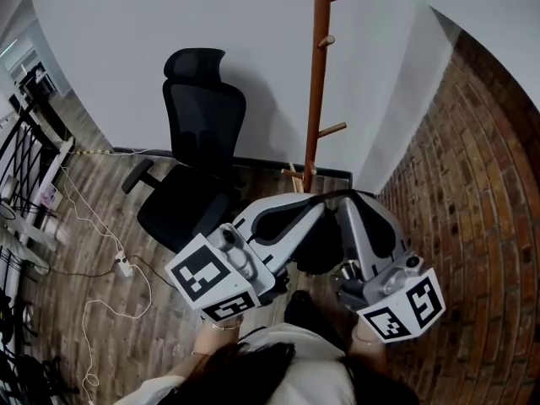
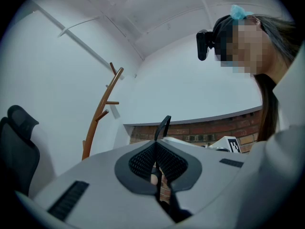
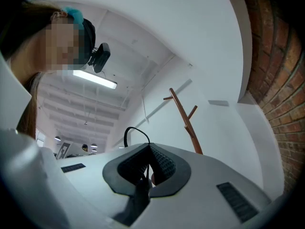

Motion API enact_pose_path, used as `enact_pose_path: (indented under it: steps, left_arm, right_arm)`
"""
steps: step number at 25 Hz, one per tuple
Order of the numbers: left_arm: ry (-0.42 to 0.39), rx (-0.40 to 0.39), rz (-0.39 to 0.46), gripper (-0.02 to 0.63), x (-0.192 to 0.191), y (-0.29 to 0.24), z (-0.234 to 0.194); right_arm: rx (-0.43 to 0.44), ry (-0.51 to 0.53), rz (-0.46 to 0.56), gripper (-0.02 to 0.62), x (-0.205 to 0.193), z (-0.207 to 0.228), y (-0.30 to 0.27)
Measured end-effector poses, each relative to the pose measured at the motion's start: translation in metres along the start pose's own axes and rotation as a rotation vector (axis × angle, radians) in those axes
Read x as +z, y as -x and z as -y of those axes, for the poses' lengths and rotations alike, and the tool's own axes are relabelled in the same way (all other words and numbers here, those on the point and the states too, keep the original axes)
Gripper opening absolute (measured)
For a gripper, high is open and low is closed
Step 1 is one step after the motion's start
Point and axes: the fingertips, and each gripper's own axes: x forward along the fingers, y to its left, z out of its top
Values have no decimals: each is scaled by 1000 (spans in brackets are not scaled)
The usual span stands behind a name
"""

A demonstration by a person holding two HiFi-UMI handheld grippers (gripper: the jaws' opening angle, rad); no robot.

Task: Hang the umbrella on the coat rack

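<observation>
- Brown wood marks the coat rack (image 1: 317, 83) in the head view, standing against the white wall with the black office chair (image 1: 198, 142) to its left. The left gripper (image 1: 314, 207) and right gripper (image 1: 361, 209) are raised side by side in front of the rack's lower pegs, tips nearly touching. The umbrella's body cannot be made out. A dark shape beneath the grippers may be it.
- In the left gripper view, the jaws are pressed together on a thin black strap (image 2: 164, 127), which stands up above the pads. The rack (image 2: 101, 111) is seen beyond, well apart.
- In the right gripper view, the jaws are likewise clamped on the strap, which arches up as a loop (image 3: 135, 130). The rack (image 3: 183, 116) rises behind it.
- The strap is judged soft and limp, and the umbrella light but liable to swing. The loop is best held at two points and spread, so that it can be slipped over a peg.
</observation>
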Motion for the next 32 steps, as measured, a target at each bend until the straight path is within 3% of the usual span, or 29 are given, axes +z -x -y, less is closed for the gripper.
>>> enact_pose_path:
  steps: [32]
  left_arm:
    - [-21,78,33,11,-8,-85,-71]
  right_arm:
    - [112,-22,0,35,0,97,-55]
